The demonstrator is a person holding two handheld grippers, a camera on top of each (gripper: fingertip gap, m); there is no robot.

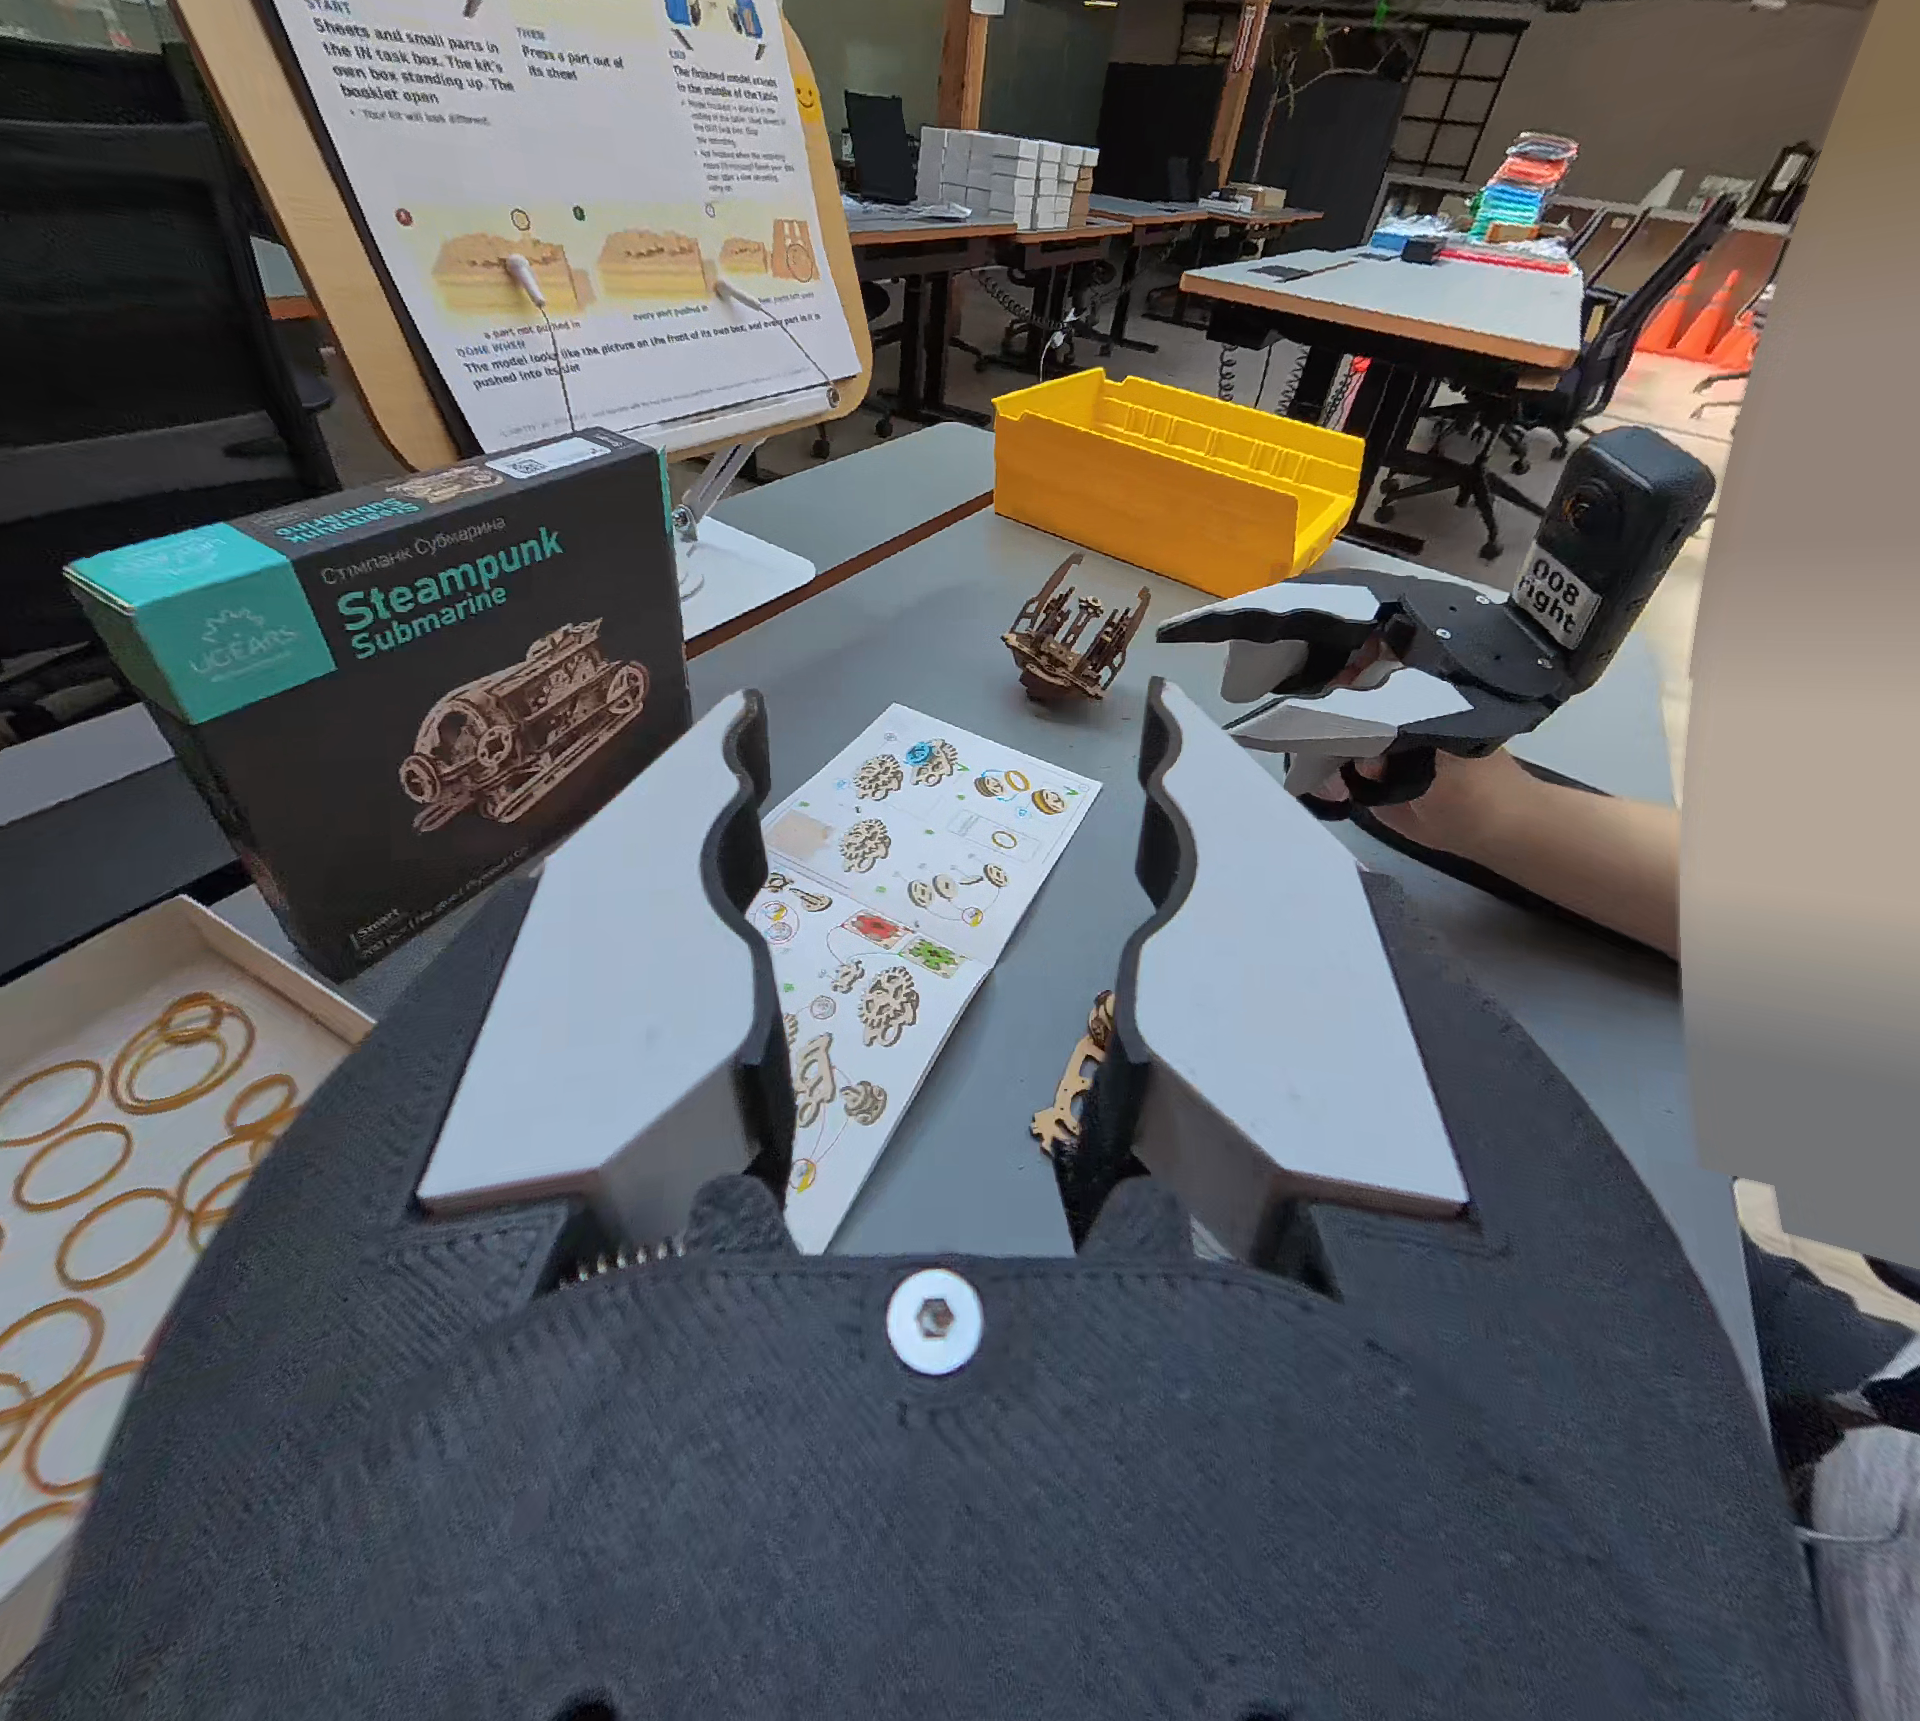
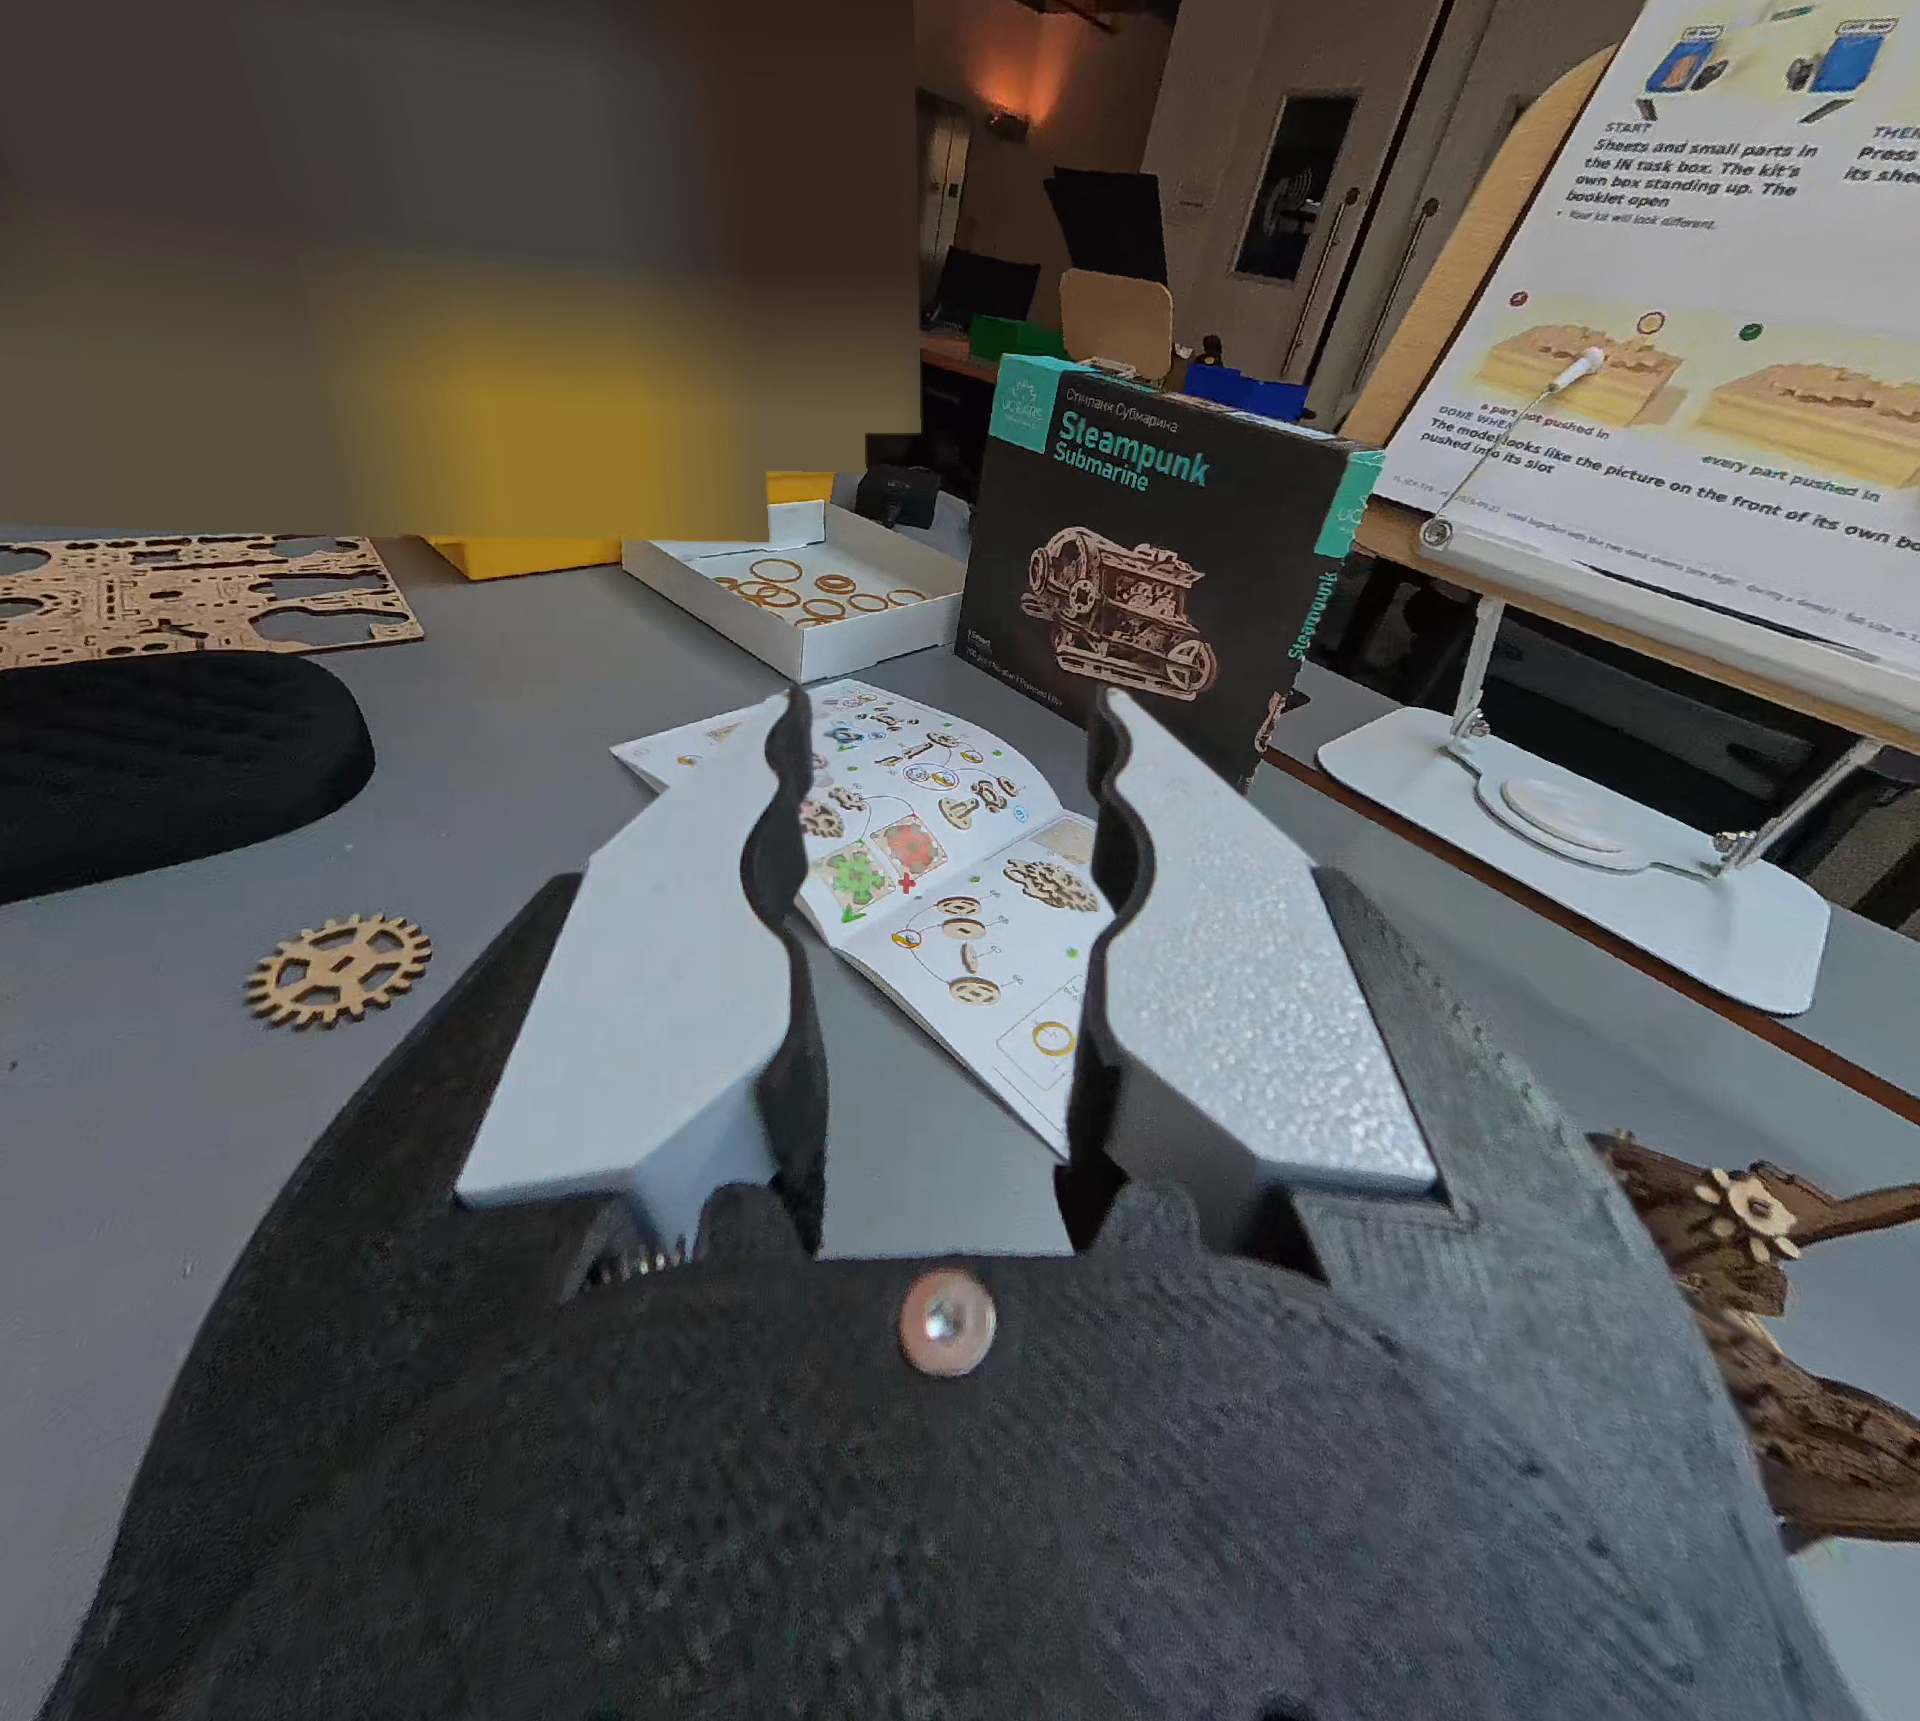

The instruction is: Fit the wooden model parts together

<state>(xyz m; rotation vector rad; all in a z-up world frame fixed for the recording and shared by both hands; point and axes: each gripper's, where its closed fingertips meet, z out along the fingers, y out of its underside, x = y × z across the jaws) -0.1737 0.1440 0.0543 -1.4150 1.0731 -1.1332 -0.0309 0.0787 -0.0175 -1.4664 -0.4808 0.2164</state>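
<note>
**Wooden model stands untouched between two empty grippers**

Wooden model (image 1: 1070,637), partly built and dark brown, stands on the grey table (image 1: 1558,996) beyond the open booklet (image 1: 914,902). The left gripper (image 1: 951,715) hovers over the booklet, fingers spread and empty. The right gripper (image 2: 940,715) is likewise spread, gripping nothing. A loose gear (image 2: 338,970) lies nearby.

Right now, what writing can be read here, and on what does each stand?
I won't quote writing; it stands on:
Dark kit box: printed front and top.
Sheet on the stand: printed.
Open booklet: marks too small.
Right claw: white label behind it.
</note>
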